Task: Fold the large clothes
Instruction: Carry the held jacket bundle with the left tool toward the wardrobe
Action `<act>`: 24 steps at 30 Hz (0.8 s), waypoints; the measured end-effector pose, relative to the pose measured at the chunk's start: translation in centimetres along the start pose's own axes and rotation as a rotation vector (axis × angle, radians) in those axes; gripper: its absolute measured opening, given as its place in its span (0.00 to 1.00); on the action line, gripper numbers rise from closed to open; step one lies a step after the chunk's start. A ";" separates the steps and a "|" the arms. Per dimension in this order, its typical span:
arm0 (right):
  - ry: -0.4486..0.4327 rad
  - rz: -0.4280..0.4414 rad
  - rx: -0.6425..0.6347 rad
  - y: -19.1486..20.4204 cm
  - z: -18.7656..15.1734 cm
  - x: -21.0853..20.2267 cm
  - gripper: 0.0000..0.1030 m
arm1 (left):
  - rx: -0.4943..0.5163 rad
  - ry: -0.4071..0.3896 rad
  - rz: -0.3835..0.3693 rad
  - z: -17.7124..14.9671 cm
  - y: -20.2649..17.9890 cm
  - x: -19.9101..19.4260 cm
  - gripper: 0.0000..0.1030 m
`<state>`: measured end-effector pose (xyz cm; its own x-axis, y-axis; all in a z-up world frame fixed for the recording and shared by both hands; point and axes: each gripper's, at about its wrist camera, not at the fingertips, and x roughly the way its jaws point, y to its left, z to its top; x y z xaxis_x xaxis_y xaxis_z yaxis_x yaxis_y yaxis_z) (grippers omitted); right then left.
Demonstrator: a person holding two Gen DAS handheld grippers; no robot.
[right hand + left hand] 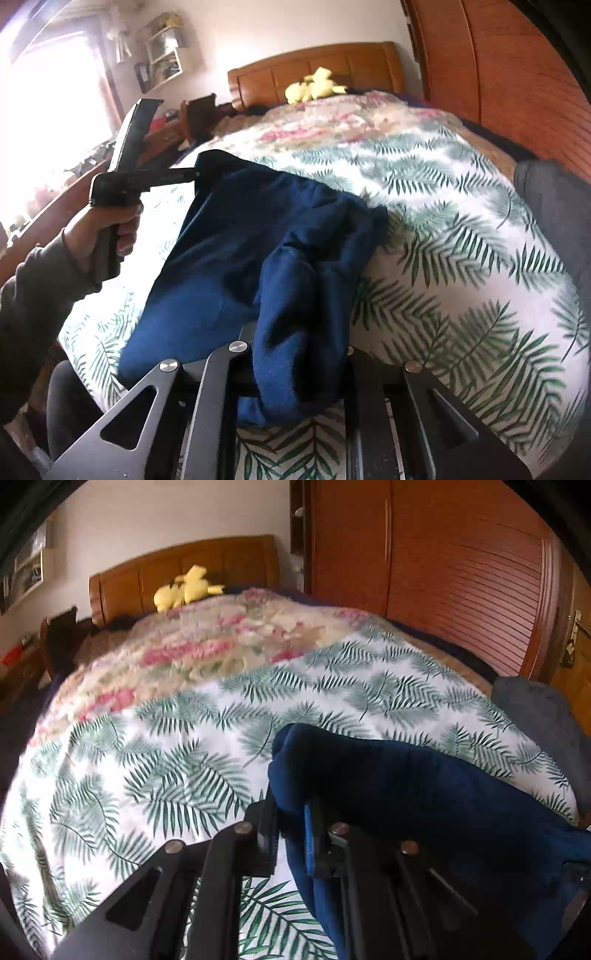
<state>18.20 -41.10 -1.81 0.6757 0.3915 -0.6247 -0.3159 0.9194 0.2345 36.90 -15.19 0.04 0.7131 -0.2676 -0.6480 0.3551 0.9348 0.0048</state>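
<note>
I have the dark navy blue fleece garment [258, 236] lifted off the near end of the bed, strung between my two tools. My left gripper [291, 834] is pinching a bunched fold of it, and from the right wrist view the tool sits high at the garment's far corner, held in my left hand [107, 236]. My right gripper [295, 369] is buried under a thick hanging wad of the cloth; it appears closed on it, though the fingertips are hidden.

My worry is that wad: I judge I have several layers, so a sleeve could slip out and any fold would come out lopsided. The loose middle sags onto the white quilt with green fern leaves [461, 236] and could drag it into wrinkles.

For room, the fern quilt is broad and bare ahead, with the pink floral blanket [207, 646] beyond it. A grey folded cloth [535, 709] sits at the right edge, and the reddish wooden wardrobe [461, 572] stands close on that side, so I would spread leftward.
</note>
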 end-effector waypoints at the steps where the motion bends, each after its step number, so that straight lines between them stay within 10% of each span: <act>1: -0.009 0.000 -0.005 -0.2 0.3 -0.4 0.12 | 0.004 -0.012 0.004 0.3 -0.5 -0.5 0.07; 13: -0.155 -0.090 -0.057 -6.4 4.5 -8.0 0.11 | 0.075 -0.125 -0.016 7.5 -11.3 -3.3 0.06; 24: -0.286 -0.300 -0.050 -17.3 8.0 -19.1 0.11 | 0.145 -0.222 -0.174 18.5 -28.6 -2.3 0.06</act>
<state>16.11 -64.16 11.98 0.8981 0.1085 -0.4261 -0.1043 0.9940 0.0331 36.22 -45.62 15.48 0.7430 -0.4800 -0.4665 0.5545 0.8317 0.0275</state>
